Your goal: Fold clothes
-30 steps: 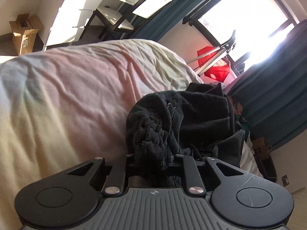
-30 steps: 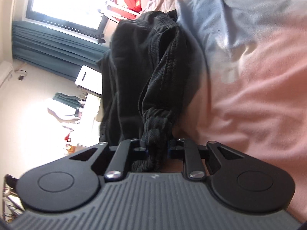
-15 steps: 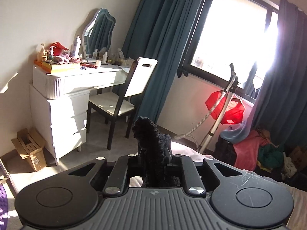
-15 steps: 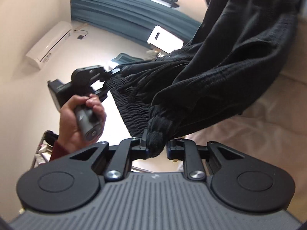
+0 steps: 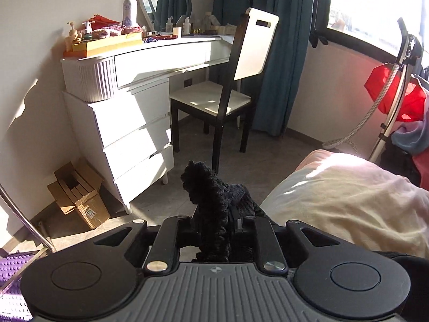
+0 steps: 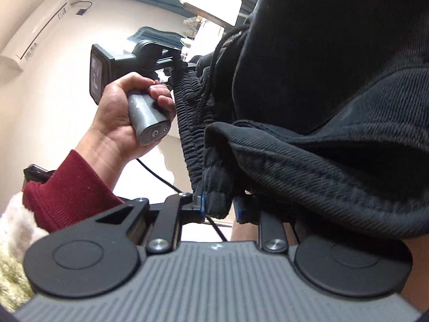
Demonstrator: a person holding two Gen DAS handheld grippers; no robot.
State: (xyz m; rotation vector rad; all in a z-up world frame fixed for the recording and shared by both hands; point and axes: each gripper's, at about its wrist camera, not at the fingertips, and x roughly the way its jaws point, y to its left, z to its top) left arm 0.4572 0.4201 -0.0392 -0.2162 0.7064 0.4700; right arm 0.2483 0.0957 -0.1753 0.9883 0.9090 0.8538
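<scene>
The bed (image 5: 348, 204), in a pale cream cover, fills the near right of the left wrist view, and off beyond it to the far left stand a white dressing surface (image 5: 139, 86) and a dark-framed chair (image 5: 228, 88) against teal curtains (image 5: 284, 53). The black trousers (image 6: 321, 107) hang up in the air between the two grippers, draping big and dark across the right of the right wrist view, with the ribbed elastic waistband (image 6: 190, 123) stretched taut between them. The left gripper (image 5: 214, 230) has a bunched wad of that waistband between its jaws, which are easing apart yet pinching the cloth. The right gripper (image 6: 218, 206) pinches the other end of the band, its jaws opening too, fabric pressed between the blue-edged pads. Over in the right wrist view the left hand (image 6: 126, 115), in a dark red sleeve (image 6: 64, 196), grips the grey handle.
</scene>
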